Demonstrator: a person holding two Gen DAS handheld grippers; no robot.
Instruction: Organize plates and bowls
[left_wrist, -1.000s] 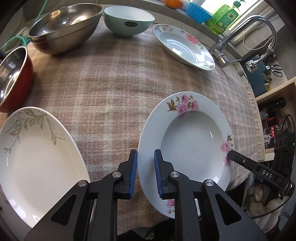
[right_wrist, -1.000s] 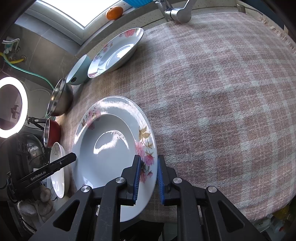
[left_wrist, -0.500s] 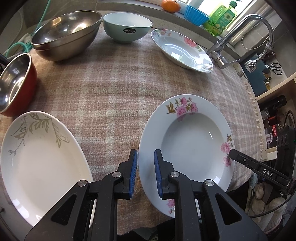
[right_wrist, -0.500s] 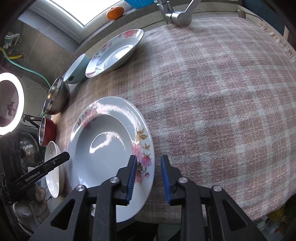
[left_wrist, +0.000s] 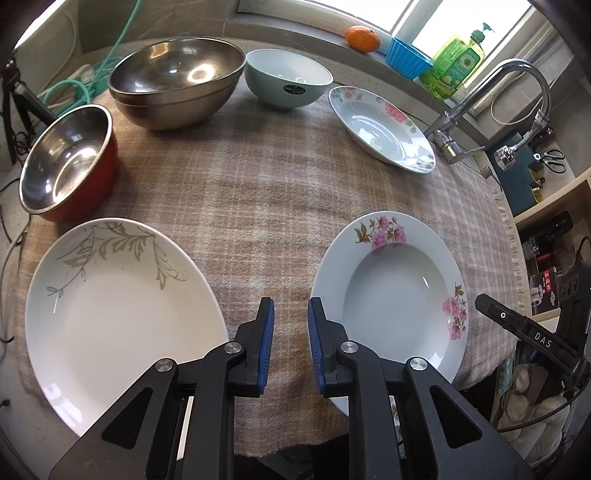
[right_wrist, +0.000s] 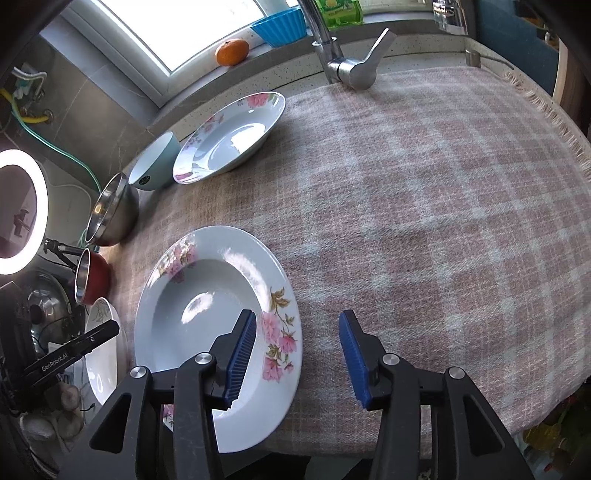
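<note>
On the tabletop (left_wrist: 280, 192), under its checked cloth, the crockery lies in a loose ring: a big steel bowl (left_wrist: 173, 81) at the back, a red-sided steel bowl (left_wrist: 66, 166) to its left, a pale green bowl (left_wrist: 288, 79) beside it, and a flowered deep plate (left_wrist: 380, 129) near the tap (left_wrist: 491, 99). Nearer the front edge sit a broad white plate (left_wrist: 122, 306) with a leaf pattern and a second flowered deep plate (right_wrist: 218, 317), well apart from each other.

The right tool (right_wrist: 295, 354) has just been opening — its jaws now stand moderately wide, straddling the near rim of the front flowered plate without pressing on it, so nothing is held. The left tool (left_wrist: 291, 343) has its jaws narrow, only a slim gap between the blue pads, with bare cloth below them, between the two front plates.

I would judge the step to be stacking like with like, probably bringing the two flowered plates together. To do it well, take the rim squarely between the pads, one above and one beneath, bite deep enough that the glazed edge cannot slide out, and lift level — the plate overhangs the front edge slightly, which should help the lower jaw get under. Set it down gently to spare the china.
</note>
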